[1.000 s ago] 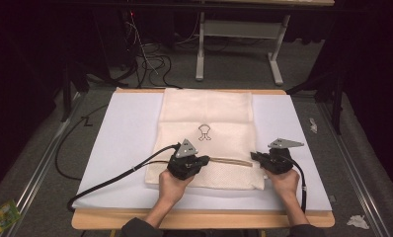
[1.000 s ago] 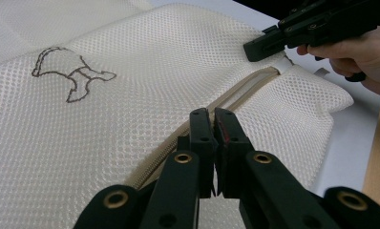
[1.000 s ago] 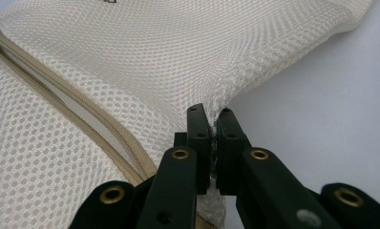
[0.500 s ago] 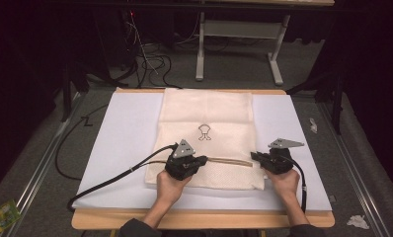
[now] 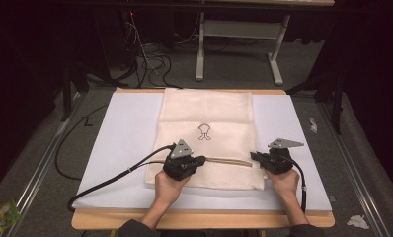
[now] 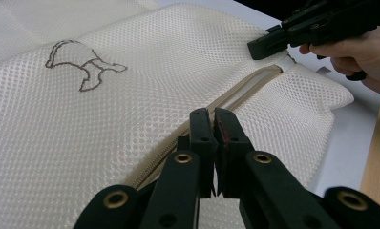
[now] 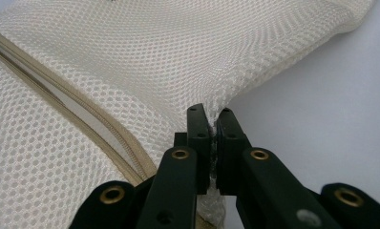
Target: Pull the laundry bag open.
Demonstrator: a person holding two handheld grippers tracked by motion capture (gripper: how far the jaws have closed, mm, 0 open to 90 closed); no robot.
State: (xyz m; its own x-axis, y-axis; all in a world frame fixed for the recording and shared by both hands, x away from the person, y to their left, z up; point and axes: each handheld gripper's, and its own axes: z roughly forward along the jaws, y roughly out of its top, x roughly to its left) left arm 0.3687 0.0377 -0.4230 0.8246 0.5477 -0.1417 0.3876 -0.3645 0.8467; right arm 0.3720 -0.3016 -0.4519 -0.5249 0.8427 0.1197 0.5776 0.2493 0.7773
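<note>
Lay flat on the white table cover, cream mesh laundry bag, zipper (tan, running across the near part) between the two grippers. Left gripper clamped tight at the zipper line, apparently pinching something there; cannot tell what. Right gripper clenched on a fold of the mesh at the bag's right edge, just beside the zipper's end.

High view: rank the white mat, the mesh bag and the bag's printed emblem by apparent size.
1. White mat, largest.
2. Mesh bag, lying on the mat and covering its middle.
3. Printed emblem, a small outline on the bag.
</note>
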